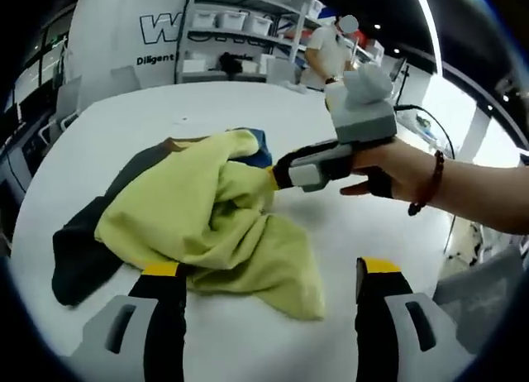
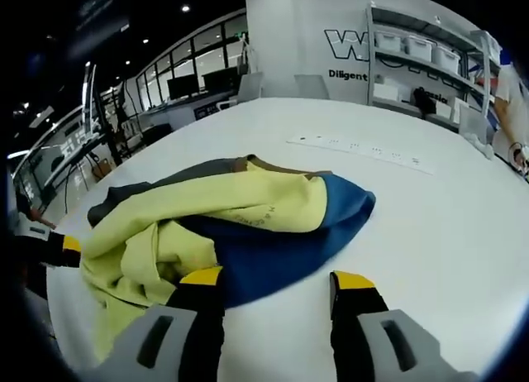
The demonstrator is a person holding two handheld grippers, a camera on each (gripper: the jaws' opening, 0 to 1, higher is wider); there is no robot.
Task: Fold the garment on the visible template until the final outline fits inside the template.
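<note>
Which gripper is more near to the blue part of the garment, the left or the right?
Right. The right gripper reaches the garment edge beside the blue part. The left gripper sits at the opposite yellow side, far from the blue.

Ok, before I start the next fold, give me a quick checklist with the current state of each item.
1. Garment spread flat: not ok, crumpled in a heap.
2. Template outline visible: cannot tell.
3. Left gripper open, free of cloth: ok.
4. Right gripper open: ok; one of its fingers overlaps the blue part's edge.
5. Garment fully on the table: ok.
</note>
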